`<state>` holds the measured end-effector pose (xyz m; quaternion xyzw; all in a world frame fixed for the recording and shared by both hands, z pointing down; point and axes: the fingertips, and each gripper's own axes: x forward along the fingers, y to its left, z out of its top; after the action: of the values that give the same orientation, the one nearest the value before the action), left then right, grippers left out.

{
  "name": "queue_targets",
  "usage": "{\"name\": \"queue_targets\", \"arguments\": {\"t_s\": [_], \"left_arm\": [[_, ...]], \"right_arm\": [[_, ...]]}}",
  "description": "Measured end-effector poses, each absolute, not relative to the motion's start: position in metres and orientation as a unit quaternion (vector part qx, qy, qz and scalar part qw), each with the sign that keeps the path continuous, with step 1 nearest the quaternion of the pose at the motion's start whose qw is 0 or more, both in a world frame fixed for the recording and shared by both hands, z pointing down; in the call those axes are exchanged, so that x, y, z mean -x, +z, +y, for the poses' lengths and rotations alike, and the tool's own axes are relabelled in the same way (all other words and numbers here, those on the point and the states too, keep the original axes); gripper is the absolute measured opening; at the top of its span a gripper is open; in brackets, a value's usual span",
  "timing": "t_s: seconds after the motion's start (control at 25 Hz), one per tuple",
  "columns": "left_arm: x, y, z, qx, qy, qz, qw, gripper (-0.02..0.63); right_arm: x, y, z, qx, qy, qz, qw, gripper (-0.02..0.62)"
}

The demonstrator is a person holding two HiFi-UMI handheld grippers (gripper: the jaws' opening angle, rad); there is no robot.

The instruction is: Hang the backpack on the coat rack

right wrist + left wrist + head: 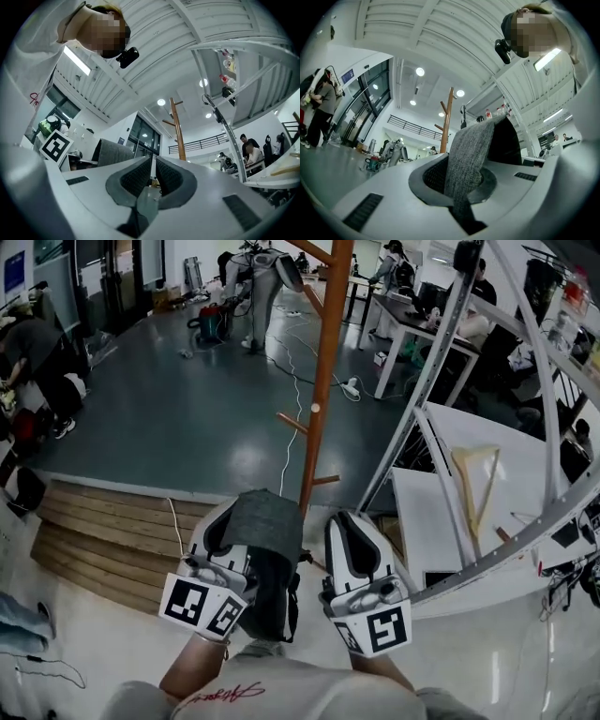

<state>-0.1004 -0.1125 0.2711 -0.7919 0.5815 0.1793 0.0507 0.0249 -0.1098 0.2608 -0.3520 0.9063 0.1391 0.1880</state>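
The orange-brown wooden coat rack (323, 381) stands just ahead, its pegs sticking out to either side; it also shows in the left gripper view (446, 117) and the right gripper view (177, 131). My left gripper (236, 529) is shut on the backpack's grey strap (471, 150), which arches over its jaws (267, 521). The dark backpack body (272, 601) hangs between the two grippers. My right gripper (349, 526) is beside it on the right, shut (152, 173), with nothing held that I can see. Both point slightly upward toward the rack.
A slanted white metal frame (441, 362) rises right of the rack. Behind it is a white table (422, 512) with a wooden hanger (478, 474). Wooden steps (112, 531) lie to the left. A cable (295, 371), a humanoid robot (262, 277) and people occupy the far floor.
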Motion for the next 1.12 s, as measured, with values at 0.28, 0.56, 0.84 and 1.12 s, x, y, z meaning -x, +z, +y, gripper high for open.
{"name": "queue_targets", "arguments": {"t_s": [0.28, 0.56, 0.84, 1.12], "left_arm": [[0.135, 0.276, -0.196, 0.798, 0.162, 0.579, 0.049, 0.032], [0.157, 0.271, -0.245, 0.787, 0.147, 0.596, 0.055, 0.032], [0.176, 0.278, -0.263, 0.777, 0.146, 0.61, 0.051, 0.032], [0.162, 0.276, -0.279, 0.792, 0.114, 0.595, 0.068, 0.032]], "right_arm": [[0.021, 0.267, -0.163, 0.333, 0.14, 0.917, 0.166, 0.19], [0.072, 0.278, -0.191, 0.312, 0.169, 0.928, 0.116, 0.209], [0.091, 0.278, -0.193, 0.289, 0.174, 0.933, 0.122, 0.209], [0.08, 0.326, -0.256, 0.381, 0.119, 0.915, 0.059, 0.199]]}}
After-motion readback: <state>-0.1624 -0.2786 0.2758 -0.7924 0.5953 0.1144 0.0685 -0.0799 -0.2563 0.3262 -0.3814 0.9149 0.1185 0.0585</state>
